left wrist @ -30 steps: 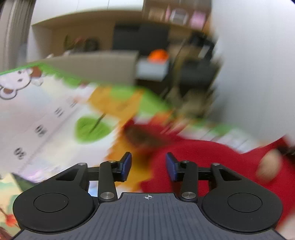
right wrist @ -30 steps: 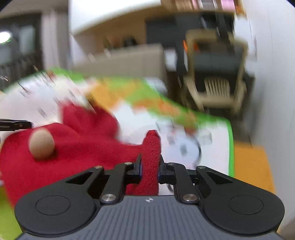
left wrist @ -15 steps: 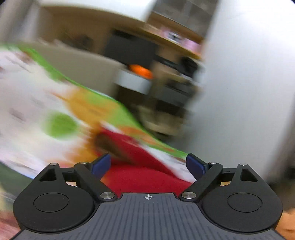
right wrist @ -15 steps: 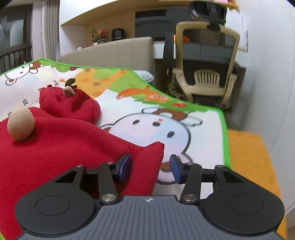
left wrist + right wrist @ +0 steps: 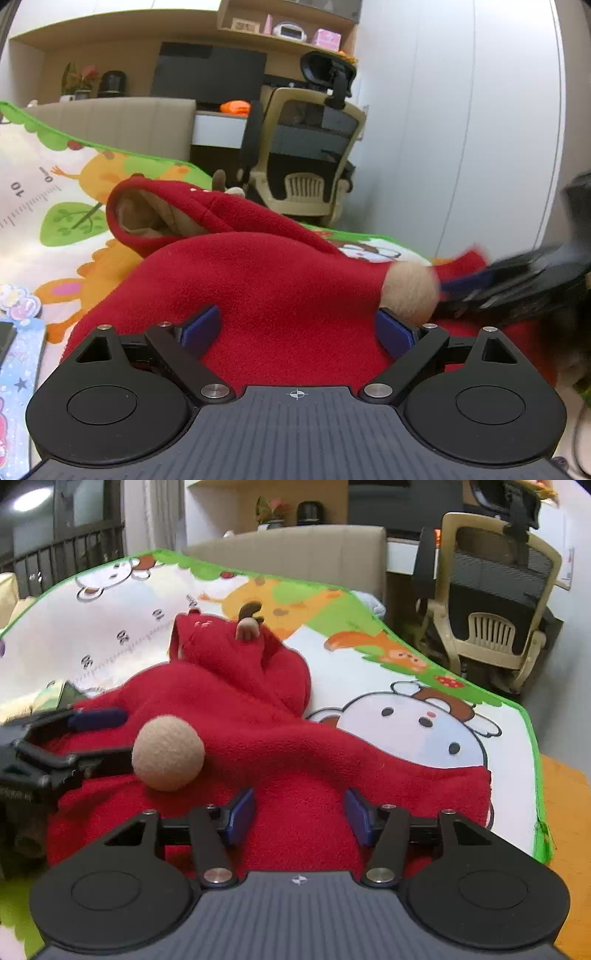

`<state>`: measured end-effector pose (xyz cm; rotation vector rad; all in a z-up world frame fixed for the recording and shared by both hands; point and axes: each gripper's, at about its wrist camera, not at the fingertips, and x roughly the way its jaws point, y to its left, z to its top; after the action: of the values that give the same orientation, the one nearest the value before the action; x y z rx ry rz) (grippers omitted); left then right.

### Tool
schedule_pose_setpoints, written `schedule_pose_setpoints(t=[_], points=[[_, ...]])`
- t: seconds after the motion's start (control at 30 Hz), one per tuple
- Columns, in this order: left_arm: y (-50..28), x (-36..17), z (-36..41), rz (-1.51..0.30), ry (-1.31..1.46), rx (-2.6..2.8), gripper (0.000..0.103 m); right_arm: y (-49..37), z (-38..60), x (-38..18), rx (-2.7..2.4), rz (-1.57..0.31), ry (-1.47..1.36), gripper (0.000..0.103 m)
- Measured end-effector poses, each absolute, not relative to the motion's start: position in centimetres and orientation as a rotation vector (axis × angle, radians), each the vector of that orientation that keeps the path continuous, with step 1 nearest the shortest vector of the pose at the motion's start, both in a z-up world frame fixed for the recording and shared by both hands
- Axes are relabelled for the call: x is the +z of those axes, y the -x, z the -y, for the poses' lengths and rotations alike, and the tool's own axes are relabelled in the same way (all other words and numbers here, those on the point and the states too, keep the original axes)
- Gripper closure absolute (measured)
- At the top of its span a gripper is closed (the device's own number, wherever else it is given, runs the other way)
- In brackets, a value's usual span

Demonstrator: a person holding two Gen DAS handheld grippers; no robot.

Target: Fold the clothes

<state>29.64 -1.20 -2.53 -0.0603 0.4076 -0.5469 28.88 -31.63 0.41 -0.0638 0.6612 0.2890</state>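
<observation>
A red fleece hooded garment (image 5: 258, 288) (image 5: 280, 760) lies bunched on a cartoon-print play mat (image 5: 48, 206) (image 5: 406, 723). Its hood (image 5: 155, 210) (image 5: 229, 646), with small antlers (image 5: 250, 613), points away from me. A tan pompom (image 5: 410, 291) (image 5: 168, 753) sits on the fabric. My left gripper (image 5: 297, 328) is open over the garment's near part, nothing between its fingers. My right gripper (image 5: 299, 812) is also open above the red fleece. In the right wrist view the left gripper (image 5: 92, 734) shows at the left beside the pompom; in the left wrist view the right gripper (image 5: 517, 273) is a dark blur at the right.
A beige office chair (image 5: 310, 158) (image 5: 491, 590) stands beyond the mat's far edge beside a white wall (image 5: 461, 110). A padded beige headboard (image 5: 295, 554) and a desk with a dark monitor (image 5: 207, 77) lie behind. Orange floor (image 5: 565, 812) borders the mat on the right.
My right gripper has let go of the red sleeve edge it pinched and opened wide. My left gripper opened wider and moved over the garment; both views have steadied.
</observation>
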Motion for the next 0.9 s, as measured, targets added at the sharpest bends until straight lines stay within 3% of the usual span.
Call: schedule_pose_setpoints(t=[0.2,0.33,0.67,0.77,0.9], points=[[-28.1,-2.3,0.6,-0.397,0.090,-0.567,0.008,-30.1,28.4,7.5,0.337,-0.543,0.117,0.046],[-27.9,-2.2,0.4,-0.387,0.104,-0.578,0.006,-35.5,21.4,10.3,0.406,-0.568,0.257,0.046],[-27.0,-2.3,-0.1,-0.367,0.149,-0.640,0.000,-47.3,5.6,3.9,0.416,-0.664,0.698,0.046],[-26.9,-2.3,-0.2,-0.364,0.156,-0.646,0.000,-49.7,6.1,2.4,0.268,-0.610,0.840,0.050],[-27.1,-2.4,-0.5,-0.361,0.183,-0.655,0.000,-48.7,13.8,7.2,-0.005,-0.420,0.815,0.055]])
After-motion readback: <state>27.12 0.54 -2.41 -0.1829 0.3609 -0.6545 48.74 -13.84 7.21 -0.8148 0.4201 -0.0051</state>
